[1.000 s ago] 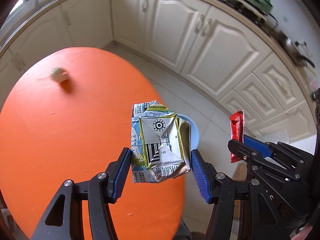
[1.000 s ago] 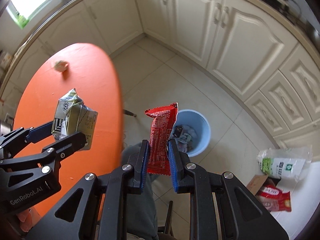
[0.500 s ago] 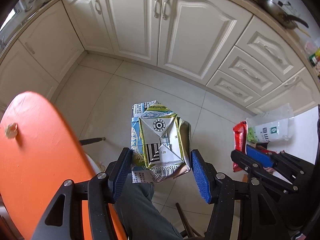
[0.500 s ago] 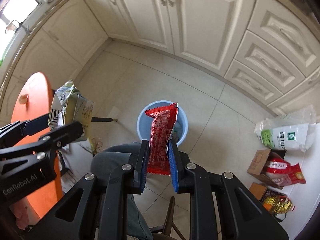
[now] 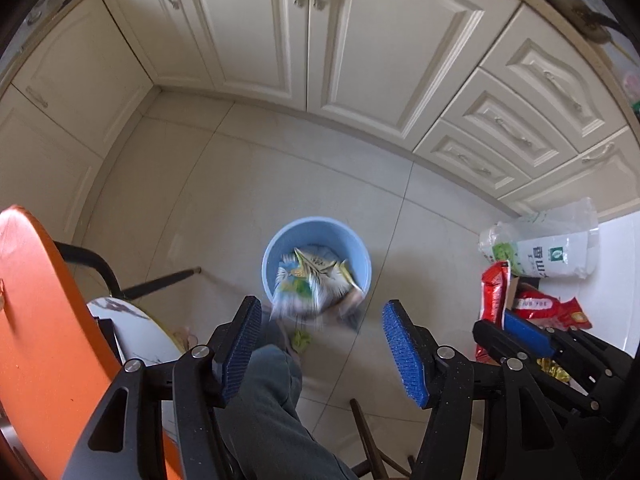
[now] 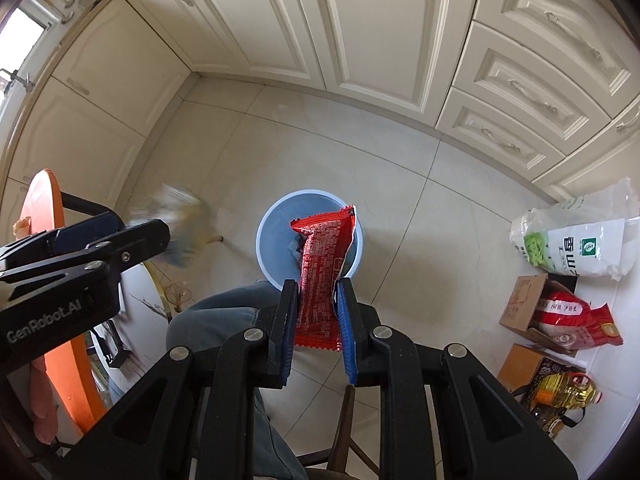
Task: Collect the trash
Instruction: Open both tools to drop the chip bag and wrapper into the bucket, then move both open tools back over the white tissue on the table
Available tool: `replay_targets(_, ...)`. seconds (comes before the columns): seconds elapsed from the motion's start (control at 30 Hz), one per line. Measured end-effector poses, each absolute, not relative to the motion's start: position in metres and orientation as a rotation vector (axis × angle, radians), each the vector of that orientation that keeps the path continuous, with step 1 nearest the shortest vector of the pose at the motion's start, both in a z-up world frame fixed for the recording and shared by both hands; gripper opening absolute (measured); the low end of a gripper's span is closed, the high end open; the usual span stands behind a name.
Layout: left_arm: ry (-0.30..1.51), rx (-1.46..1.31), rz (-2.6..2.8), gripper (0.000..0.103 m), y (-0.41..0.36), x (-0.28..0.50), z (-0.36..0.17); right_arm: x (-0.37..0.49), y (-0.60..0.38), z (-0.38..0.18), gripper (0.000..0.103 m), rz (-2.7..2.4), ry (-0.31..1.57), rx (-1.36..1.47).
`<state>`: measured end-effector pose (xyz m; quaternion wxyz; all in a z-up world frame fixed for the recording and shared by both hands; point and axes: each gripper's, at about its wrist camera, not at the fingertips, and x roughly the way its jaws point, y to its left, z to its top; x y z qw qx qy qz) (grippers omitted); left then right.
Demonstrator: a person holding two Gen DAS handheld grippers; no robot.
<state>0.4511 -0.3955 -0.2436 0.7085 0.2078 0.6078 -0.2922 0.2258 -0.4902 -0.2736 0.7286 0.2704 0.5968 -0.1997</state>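
Bin (image 5: 316,236) centre frame on tiled floor (image 5: 224,200), trash inside; blurred carton (image 5: 298,294) over its near rim, free of left gripper (image 5: 324,344), fingers just opened. Right gripper (image 6: 317,322) clamps red wrapper (image 6: 322,276). Orange desk (image 5: 36,320) lower left, cabinets (image 5: 320,40) w/ drawers across top.

Soft, even daylight fills both fisheye views of a kitchen. In the right wrist view, a window (image 6: 16,36) at the upper left is overexposed to white. Shadows on the pale floor tiles (image 5: 240,184) are faint. Cabinet doors (image 6: 360,20) bow strongly, and the picture corners are black. A carton (image 5: 304,292) is smeared by motion blur in both views, with its print unreadable. The gripper frames close to the lens look sharp, with small highlights on their screws.
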Motion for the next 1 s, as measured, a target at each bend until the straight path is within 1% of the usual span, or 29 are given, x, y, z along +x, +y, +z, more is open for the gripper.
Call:
replay_targets(0.17,1.367,0.48,-0.614,0.06,-0.406,0.463,-0.257,0.23,-0.488,-0.28,0.019,-0.436,1.33,0.602)
replay_targets(0.37,1.373,0.46,-0.601,0.06,-0.398,0.469,-0.256,0.247,-0.482,-0.285,0.019,-0.406,1.336,0.6)
replay_targets(0.4,1.373,0.453,-0.597,0.061,-0.395,0.471,-0.254,0.25,-0.481,-0.284,0.022,-0.402,1.333,0.599)
replay_targets(0.5,1.368,0.434,-0.583,0.062,-0.38,0.472,-0.248,0.262,-0.474,-0.28,0.024,-0.4,1.319,0.561)
replay_targets(0.57,1.364,0.422,-0.575,0.064,-0.372,0.472,-0.245,0.269,-0.471,-0.277,0.038,-0.393,1.31,0.543)
replay_targets(0.6,1.363,0.415,-0.567,0.064,-0.367,0.473,-0.243,0.271,-0.472,-0.277,0.061,-0.39,1.312,0.548)
replay_targets(0.63,1.361,0.407,-0.557,0.065,-0.363,0.474,-0.242,0.273,-0.473,-0.277,0.076,-0.397,1.308,0.554)
replay_targets(0.7,1.358,0.388,-0.554,0.065,-0.354,0.475,-0.236,0.274,-0.475,-0.275,0.086,-0.431,1.295,0.547)
replay_targets(1.0,1.365,0.363,-0.57,0.066,-0.335,0.467,-0.227,0.27,-0.475,-0.277,0.086,-0.426,1.313,0.595)
